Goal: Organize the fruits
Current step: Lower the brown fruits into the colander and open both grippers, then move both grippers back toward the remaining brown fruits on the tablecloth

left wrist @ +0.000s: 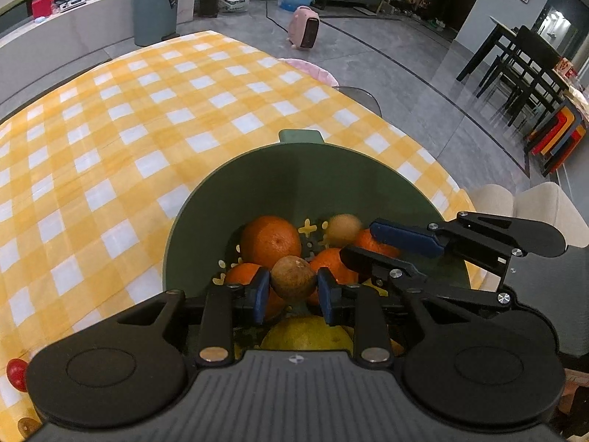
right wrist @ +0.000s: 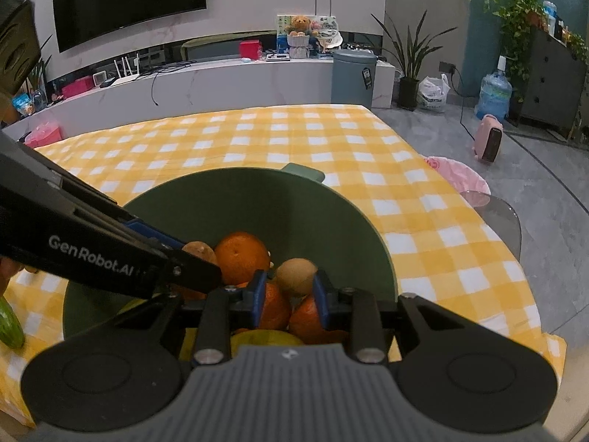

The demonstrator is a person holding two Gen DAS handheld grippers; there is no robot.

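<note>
A green bowl (left wrist: 206,199) (right wrist: 331,213) on the yellow checked tablecloth holds several oranges (left wrist: 270,241) (right wrist: 241,259) and a yellow citrus fruit (left wrist: 305,335). My left gripper (left wrist: 293,289) (right wrist: 191,258) reaches into it, its blue pads shut on a brown kiwi (left wrist: 293,276) (right wrist: 198,250) just above the oranges. My right gripper (right wrist: 291,285) (left wrist: 357,241) is in the bowl from the right. A second kiwi (right wrist: 296,276) (left wrist: 344,226) sits at its fingertips, touching the right pad with a sliver of gap at the left pad. That kiwi looks blurred in the left wrist view.
A red cherry tomato (left wrist: 16,374) and a green cucumber (right wrist: 11,322) lie on the cloth left of the bowl. The table edge (right wrist: 478,258) runs close to the bowl's right, with a clear chair (right wrist: 497,221) and a pink cushion (right wrist: 460,176) beyond.
</note>
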